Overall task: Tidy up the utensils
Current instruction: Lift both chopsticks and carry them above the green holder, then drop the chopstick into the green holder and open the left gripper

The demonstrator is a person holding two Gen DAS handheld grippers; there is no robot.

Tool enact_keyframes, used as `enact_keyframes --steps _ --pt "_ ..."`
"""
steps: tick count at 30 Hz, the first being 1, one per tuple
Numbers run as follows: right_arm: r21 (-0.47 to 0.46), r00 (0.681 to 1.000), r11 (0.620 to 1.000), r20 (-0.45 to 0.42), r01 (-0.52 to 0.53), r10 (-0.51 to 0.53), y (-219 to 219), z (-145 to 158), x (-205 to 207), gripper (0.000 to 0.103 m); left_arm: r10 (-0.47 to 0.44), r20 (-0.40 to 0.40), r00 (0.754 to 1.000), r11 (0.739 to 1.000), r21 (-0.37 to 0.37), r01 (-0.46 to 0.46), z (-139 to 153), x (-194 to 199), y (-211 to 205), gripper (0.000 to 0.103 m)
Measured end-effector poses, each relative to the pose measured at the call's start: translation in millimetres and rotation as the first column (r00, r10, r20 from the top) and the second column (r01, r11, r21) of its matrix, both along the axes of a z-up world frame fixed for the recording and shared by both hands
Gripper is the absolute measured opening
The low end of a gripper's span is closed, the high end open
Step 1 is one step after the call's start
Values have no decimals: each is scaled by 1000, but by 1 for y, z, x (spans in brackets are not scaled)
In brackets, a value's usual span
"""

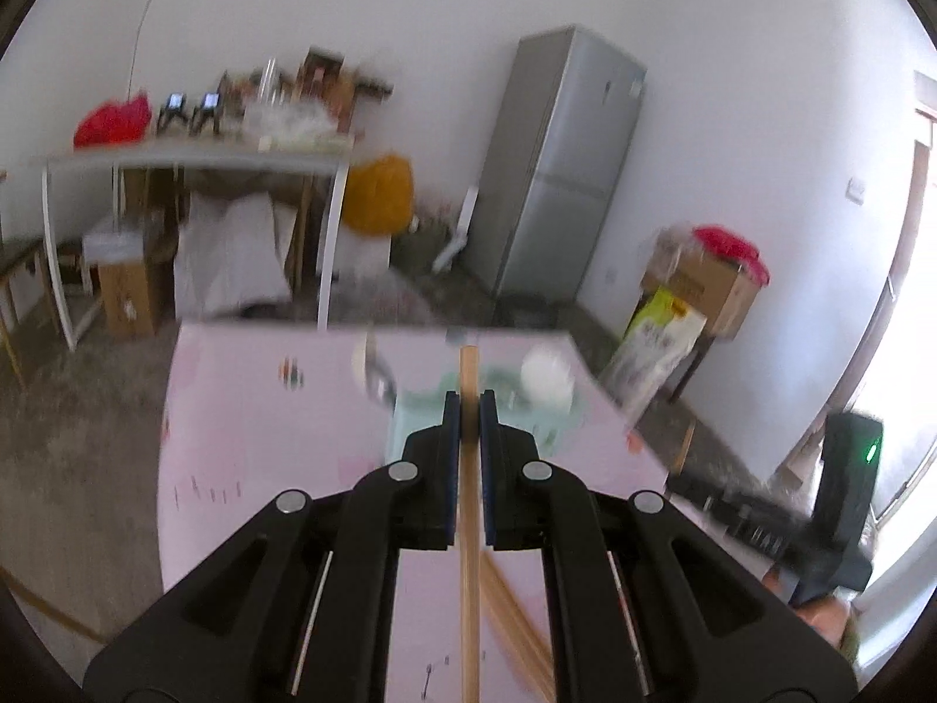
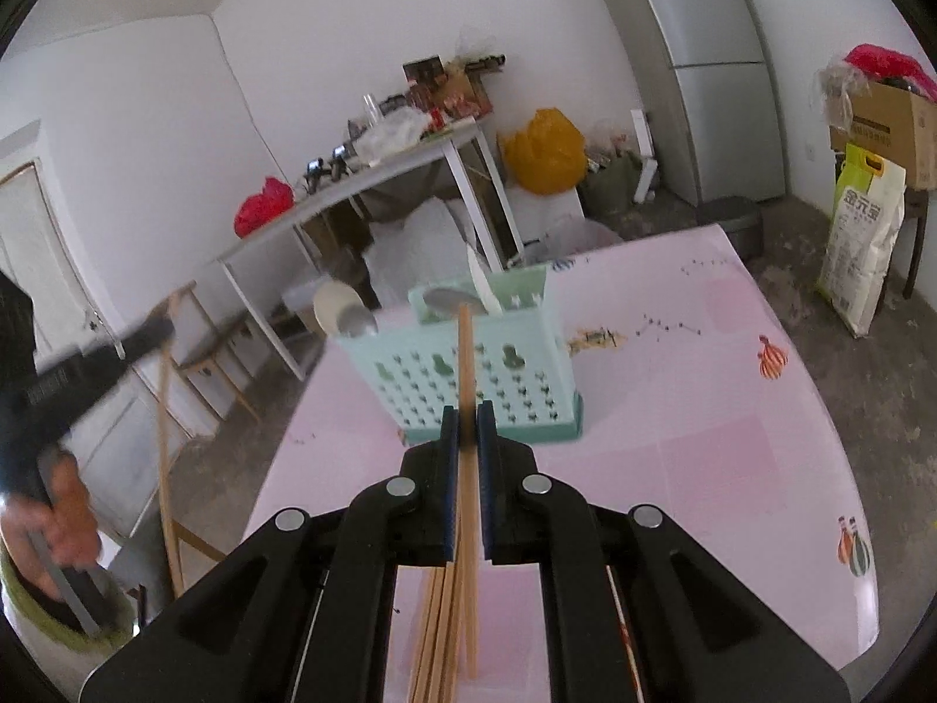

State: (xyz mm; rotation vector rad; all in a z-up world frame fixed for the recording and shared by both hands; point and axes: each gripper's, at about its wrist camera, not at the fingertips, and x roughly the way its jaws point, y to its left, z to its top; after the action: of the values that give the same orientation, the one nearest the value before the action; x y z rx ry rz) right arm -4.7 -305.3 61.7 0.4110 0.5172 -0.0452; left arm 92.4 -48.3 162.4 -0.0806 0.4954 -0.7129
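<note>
My left gripper [image 1: 468, 404] is shut on a wooden chopstick [image 1: 468, 527] held above the pink table, pointing toward the mint green utensil holder [image 1: 421, 410]. My right gripper [image 2: 467, 416] is shut on another wooden chopstick [image 2: 465, 351], its tip in front of the mint green holder [image 2: 468, 375]. The holder has spoons [image 2: 448, 299] and a white utensil [image 2: 483, 281] in it. Several loose chopsticks [image 2: 439, 632] lie on the table under the right gripper and also show in the left wrist view [image 1: 521, 627]. The left gripper with its chopstick appears at the left of the right wrist view [image 2: 88, 363].
The pink patterned table [image 2: 703, 410] ends close behind the holder. A white bowl [image 1: 547, 378] sits by the holder. Beyond are a cluttered grey table [image 2: 351, 187], a fridge [image 1: 556, 176], bags and cardboard boxes [image 2: 884, 123] on the floor.
</note>
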Motion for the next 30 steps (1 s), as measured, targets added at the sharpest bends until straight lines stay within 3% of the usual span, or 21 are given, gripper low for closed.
enact_keyframes --steps 6,13,21,30 --pt "16 999 1000 34 -6 6 -7 10 1 6 17 92 996 995 -98 -8 51 17 -14 5" --pt "13 999 1000 37 -18 17 -13 18 13 6 76 128 989 952 -306 -33 83 66 -37 5" --pt "38 999 999 14 -30 29 -22 13 28 6 191 91 977 921 -360 -147 66 134 -79 5" --pt "61 1000 998 4 -20 20 -35 11 35 6 232 63 971 927 -317 -201 21 176 -117 5"
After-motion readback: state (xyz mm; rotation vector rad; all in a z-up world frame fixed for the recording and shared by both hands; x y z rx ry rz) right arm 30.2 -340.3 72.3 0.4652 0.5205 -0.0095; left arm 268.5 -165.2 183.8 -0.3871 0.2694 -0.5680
